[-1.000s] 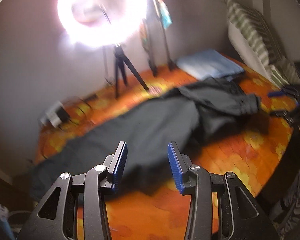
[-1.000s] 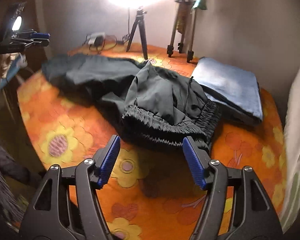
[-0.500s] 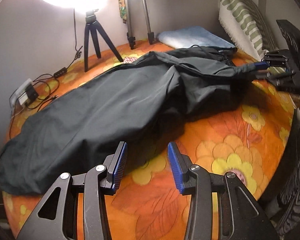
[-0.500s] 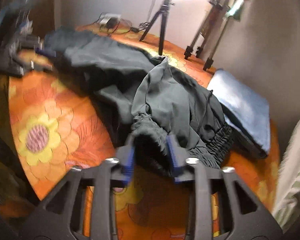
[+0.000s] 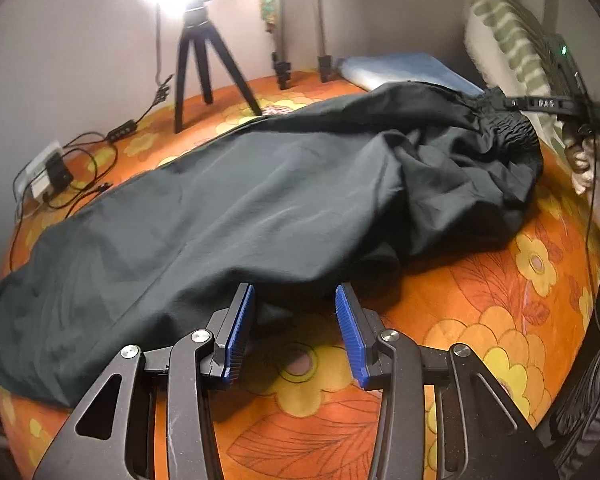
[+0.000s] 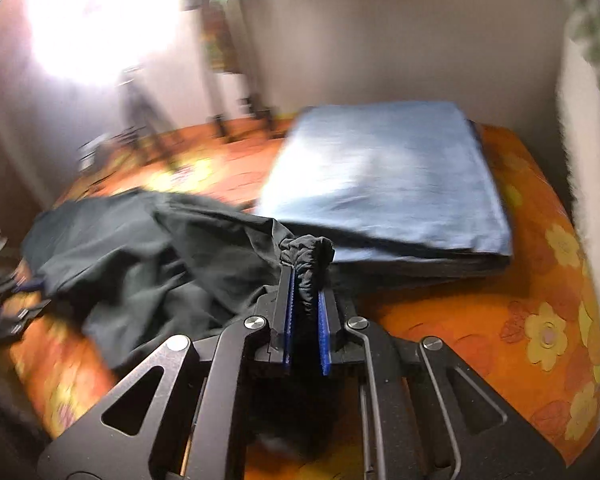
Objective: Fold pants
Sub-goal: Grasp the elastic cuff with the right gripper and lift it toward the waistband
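Dark green pants (image 5: 260, 208) lie stretched across the orange flowered bedcover (image 5: 480, 320). My left gripper (image 5: 296, 316) is open, low over the cover, its blue pads at the near edge of a pant leg with nothing pressed between them. My right gripper (image 6: 306, 284) is closing its jaws on the bunched elastic waistband (image 6: 308, 252), and the pads press on the fabric. The left wrist view has that right gripper (image 5: 540, 104) at the far right, holding the waistband (image 5: 508, 128) up off the cover. The right wrist view is blurred by motion.
A folded blue cloth (image 6: 380, 184) lies just behind the waistband. A black tripod (image 5: 200, 52) and other stand legs are by the wall, with cables and a power block (image 5: 48, 172) at the left. A striped pillow (image 5: 508, 32) leans at the right. A hand (image 5: 584, 160) holds the right gripper.
The right gripper shut on the waistband and swung right toward the blue cloth, drawing the pants out. The left gripper sank toward the pant leg's near edge.
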The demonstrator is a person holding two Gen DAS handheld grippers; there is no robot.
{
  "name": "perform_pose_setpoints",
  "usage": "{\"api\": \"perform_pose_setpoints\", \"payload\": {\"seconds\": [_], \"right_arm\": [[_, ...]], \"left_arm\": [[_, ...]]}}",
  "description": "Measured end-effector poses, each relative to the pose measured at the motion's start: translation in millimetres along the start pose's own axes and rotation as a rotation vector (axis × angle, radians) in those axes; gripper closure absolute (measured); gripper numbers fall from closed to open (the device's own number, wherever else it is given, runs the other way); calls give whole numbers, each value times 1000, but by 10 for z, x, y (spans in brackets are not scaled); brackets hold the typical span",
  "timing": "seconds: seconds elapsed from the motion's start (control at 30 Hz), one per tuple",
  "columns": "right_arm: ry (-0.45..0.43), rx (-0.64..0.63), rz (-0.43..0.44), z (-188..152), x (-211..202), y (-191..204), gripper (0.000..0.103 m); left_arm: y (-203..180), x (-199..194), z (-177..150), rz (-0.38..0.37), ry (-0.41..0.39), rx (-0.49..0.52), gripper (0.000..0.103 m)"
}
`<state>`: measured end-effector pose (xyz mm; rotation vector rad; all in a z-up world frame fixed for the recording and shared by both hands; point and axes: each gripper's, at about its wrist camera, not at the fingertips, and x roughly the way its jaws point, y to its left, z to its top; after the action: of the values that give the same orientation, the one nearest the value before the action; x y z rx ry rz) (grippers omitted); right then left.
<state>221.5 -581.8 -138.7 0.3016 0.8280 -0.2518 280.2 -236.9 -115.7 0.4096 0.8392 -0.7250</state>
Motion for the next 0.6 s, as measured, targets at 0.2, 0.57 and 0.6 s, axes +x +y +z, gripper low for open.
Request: {"api": "perform_pose_setpoints", "payload": {"seconds": [0.2,0.57,0.6], "right_arm": [[47,86,-73,-32,82,-265,52],[160,220,23,-694,-294,-264,30],[174,241,30,-740,-298,-259,30]], "left_arm": [[154,-113,-63,0,-19,-32,62],[-23,-36,-293,34,35,94,62],[-32,-11,-287,55,38,112,62]]}}
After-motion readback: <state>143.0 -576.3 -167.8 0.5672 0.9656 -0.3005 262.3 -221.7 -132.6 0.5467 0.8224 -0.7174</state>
